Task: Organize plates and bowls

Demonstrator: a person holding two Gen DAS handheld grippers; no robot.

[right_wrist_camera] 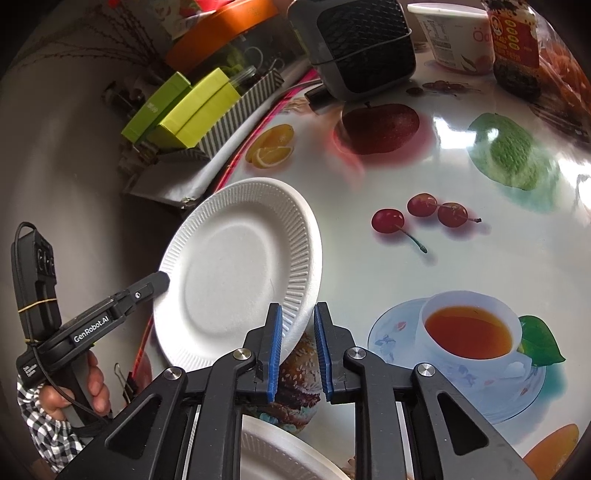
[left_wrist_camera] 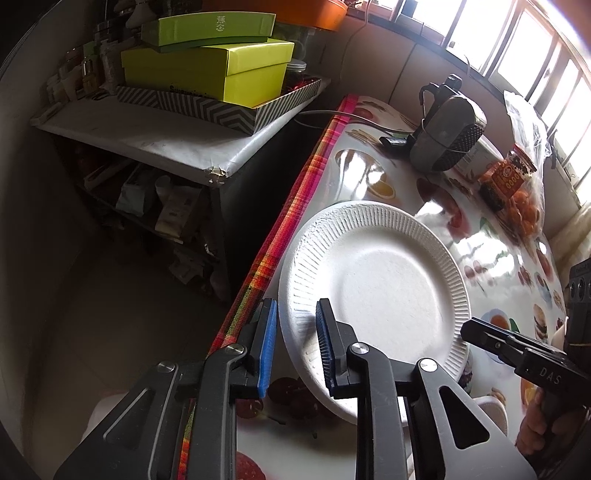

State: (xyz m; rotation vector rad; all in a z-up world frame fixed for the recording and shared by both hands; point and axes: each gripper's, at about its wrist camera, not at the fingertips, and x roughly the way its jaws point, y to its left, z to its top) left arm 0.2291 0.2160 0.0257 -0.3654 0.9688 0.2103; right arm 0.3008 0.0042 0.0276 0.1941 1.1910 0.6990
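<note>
A white ribbed paper plate (left_wrist_camera: 373, 291) is lifted and tilted above the fruit-print table near its left edge; it also shows in the right wrist view (right_wrist_camera: 236, 269). My left gripper (left_wrist_camera: 295, 332) is open, its blue pads straddling the plate's near-left rim. My right gripper (right_wrist_camera: 298, 339) is open with the plate's rim between its pads, and it shows in the left wrist view (left_wrist_camera: 476, 330) at the plate's right edge. The left gripper's tip (right_wrist_camera: 159, 282) touches the plate's left rim. A second white plate (right_wrist_camera: 280, 450) lies under my right gripper.
A grey heater (left_wrist_camera: 447, 133) and snack packets (left_wrist_camera: 513, 173) stand at the table's far side. A shelf with green boxes (left_wrist_camera: 207, 70) stands left of the table's striped edge (left_wrist_camera: 291, 229). A yoghurt tub (right_wrist_camera: 450, 33) sits far back.
</note>
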